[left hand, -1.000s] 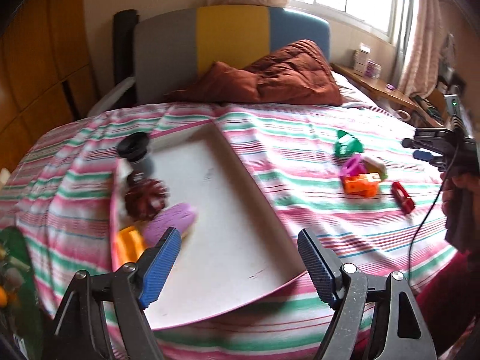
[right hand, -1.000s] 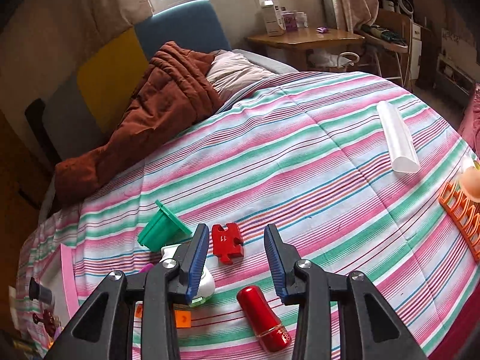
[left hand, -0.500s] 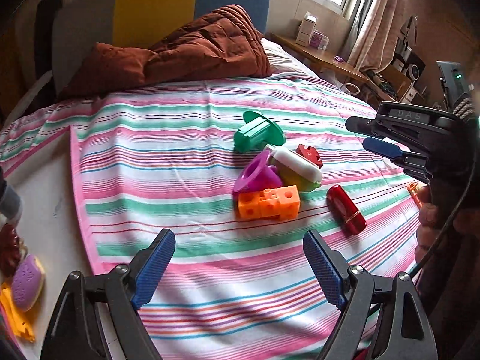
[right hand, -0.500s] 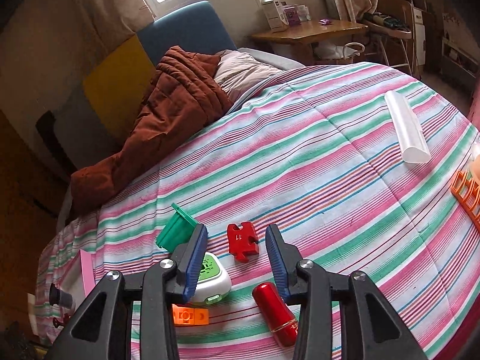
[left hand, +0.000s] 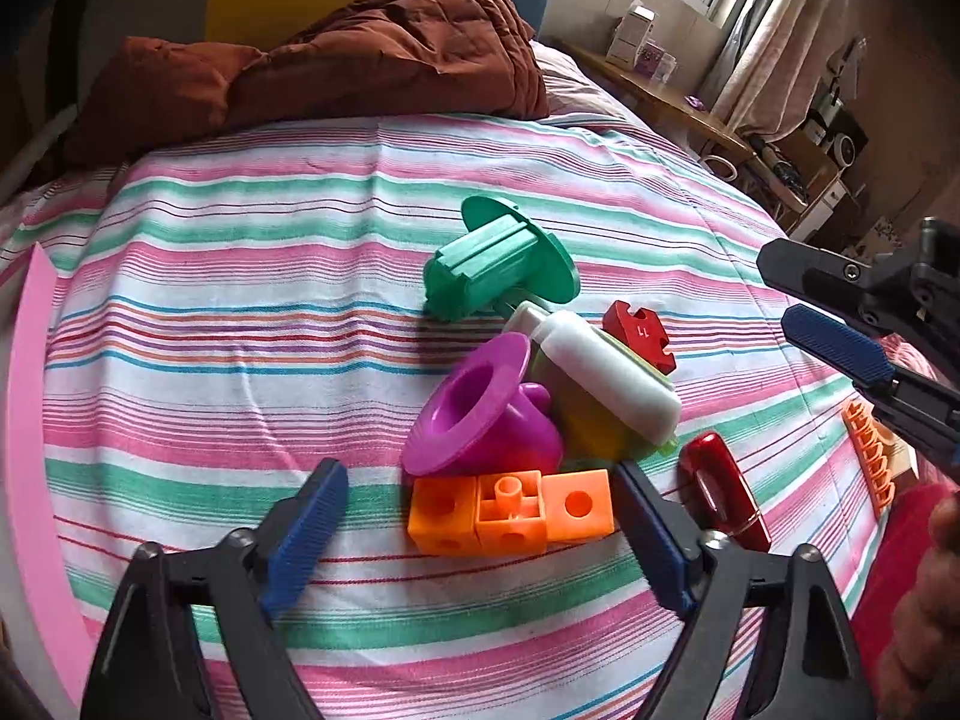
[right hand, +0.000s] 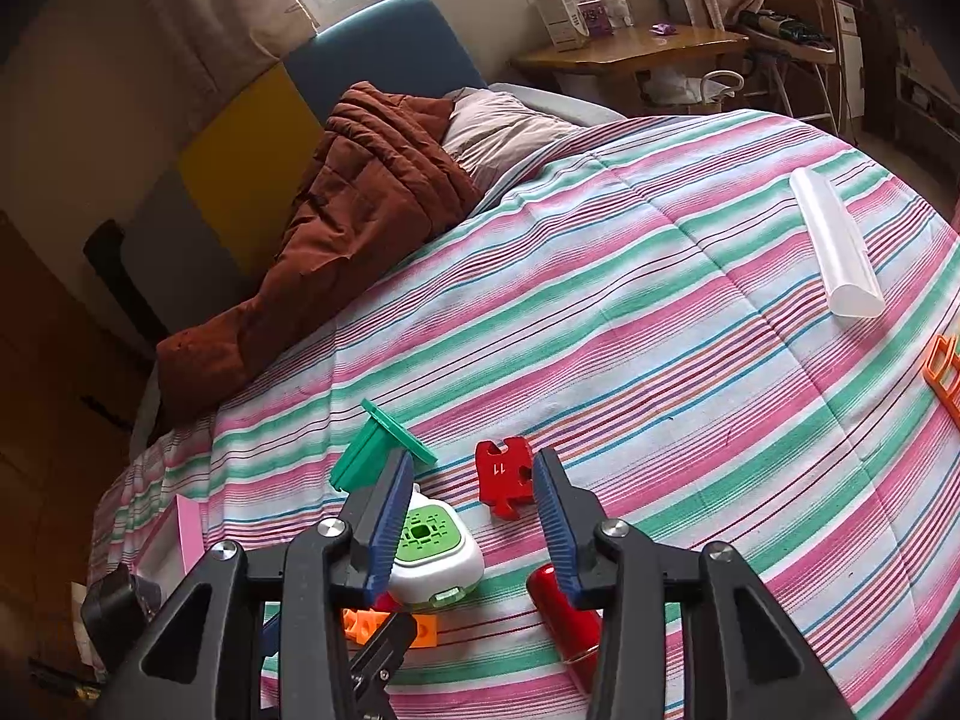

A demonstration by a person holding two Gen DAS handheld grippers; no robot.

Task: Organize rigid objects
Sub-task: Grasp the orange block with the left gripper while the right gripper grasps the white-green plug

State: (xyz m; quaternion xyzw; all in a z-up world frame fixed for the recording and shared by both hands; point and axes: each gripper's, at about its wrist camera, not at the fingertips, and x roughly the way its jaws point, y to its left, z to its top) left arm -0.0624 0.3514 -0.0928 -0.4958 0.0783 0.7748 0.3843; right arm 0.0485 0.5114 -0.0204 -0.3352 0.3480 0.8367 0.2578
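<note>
A cluster of toys lies on the striped bedspread. My left gripper point(left hand: 480, 516) is open, its fingers on either side of the orange block strip point(left hand: 510, 513), not touching it. Behind it lie a magenta funnel point(left hand: 474, 414), a white-and-green device point(left hand: 606, 384), a green spool point(left hand: 498, 270), a red puzzle piece point(left hand: 639, 330) and a red capsule point(left hand: 723, 492). My right gripper point(right hand: 474, 492) is open and empty, hovering above the red puzzle piece point(right hand: 504, 477), with the white-and-green device point(right hand: 432, 552) to its left and the red capsule point(right hand: 564, 612) below.
A pink tray edge point(left hand: 30, 420) runs along the left. A brown quilt point(left hand: 336, 54) lies at the head of the bed. A white tube point(right hand: 834, 246) and an orange rack point(right hand: 945, 369) lie at the right. A wooden side table point(right hand: 630, 51) stands beyond the bed.
My left gripper has swung right, away from the tray, and closed in on the toy cluster until its fingers flank the orange blocks. My right gripper has shifted slightly and stays open.
</note>
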